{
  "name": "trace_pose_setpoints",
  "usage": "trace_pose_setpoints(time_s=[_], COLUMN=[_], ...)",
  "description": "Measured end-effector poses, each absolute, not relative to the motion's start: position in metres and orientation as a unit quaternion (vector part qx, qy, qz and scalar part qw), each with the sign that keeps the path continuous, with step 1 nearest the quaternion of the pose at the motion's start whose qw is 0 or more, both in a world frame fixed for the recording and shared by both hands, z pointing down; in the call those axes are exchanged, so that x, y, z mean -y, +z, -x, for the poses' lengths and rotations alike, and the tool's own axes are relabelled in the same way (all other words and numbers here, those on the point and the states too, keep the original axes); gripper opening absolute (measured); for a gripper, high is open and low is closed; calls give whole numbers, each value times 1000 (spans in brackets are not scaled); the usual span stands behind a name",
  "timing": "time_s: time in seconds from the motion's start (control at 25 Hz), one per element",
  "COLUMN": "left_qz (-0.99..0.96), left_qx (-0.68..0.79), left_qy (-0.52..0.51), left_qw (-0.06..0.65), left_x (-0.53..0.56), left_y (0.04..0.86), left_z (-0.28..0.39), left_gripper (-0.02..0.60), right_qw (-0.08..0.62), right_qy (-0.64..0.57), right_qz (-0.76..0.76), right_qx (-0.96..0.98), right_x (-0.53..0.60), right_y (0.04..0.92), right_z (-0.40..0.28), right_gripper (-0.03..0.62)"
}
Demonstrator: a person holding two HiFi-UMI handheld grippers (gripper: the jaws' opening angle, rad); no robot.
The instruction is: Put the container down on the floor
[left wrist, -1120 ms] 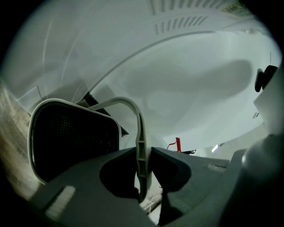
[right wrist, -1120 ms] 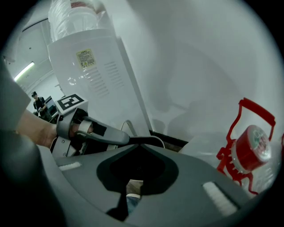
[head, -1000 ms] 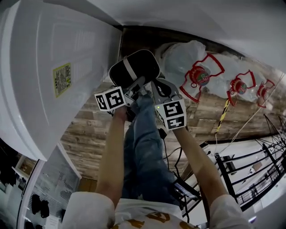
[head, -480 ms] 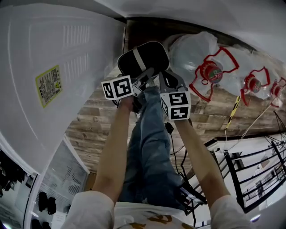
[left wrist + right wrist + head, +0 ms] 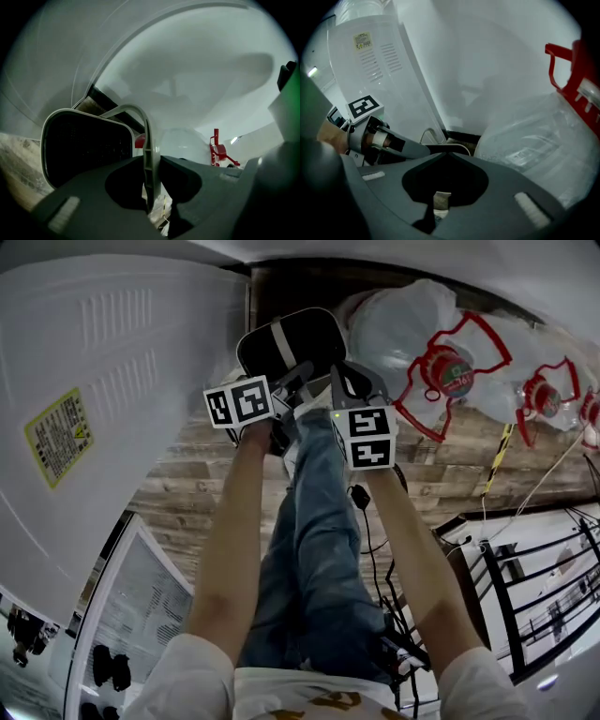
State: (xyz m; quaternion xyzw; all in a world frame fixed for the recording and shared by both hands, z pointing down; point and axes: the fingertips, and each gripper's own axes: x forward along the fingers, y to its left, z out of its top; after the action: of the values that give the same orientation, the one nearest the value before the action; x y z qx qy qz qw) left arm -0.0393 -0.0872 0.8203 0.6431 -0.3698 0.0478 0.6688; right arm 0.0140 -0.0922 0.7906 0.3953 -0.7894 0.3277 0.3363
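Plank floor (image 5: 187, 488), white wall (image 5: 469, 268); three water jugs (image 5: 403, 334) at two o'clock, one container (image 5: 291, 341), left gripper (image 5: 149, 161) pinching its handle (image 5: 147, 133), right gripper (image 5: 446, 153) closed.

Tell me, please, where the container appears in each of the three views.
Head view: container at top centre.
Left gripper view: container at lower left, its handle clamped by the left gripper.
Right gripper view: only a sliver of the container, centre, just past the jaw tips.
Shared landmark: the red-handled water bottle, right of the container in all three.
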Motion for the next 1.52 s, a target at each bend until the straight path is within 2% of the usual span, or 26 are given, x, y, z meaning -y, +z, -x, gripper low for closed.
trace_pose_setpoints(time_s=[0.52, 0.92, 1.52], left_qz=[-638, -612, -566], left_qx=[388, 428, 504], left_qy=[94, 110, 202], left_qw=[658, 656, 621], left_x=[98, 102, 82], left_y=[850, 856, 868], left_z=[48, 68, 115], left_gripper=[72, 72, 61], right_qw=[361, 352, 334], right_qy=[338, 343, 368], right_qz=[-384, -385, -393], right_qx=[780, 781, 774], right_x=[86, 95, 92], right_y=[814, 814, 810], right_z=[0, 4, 7], right_gripper=[25, 25, 25])
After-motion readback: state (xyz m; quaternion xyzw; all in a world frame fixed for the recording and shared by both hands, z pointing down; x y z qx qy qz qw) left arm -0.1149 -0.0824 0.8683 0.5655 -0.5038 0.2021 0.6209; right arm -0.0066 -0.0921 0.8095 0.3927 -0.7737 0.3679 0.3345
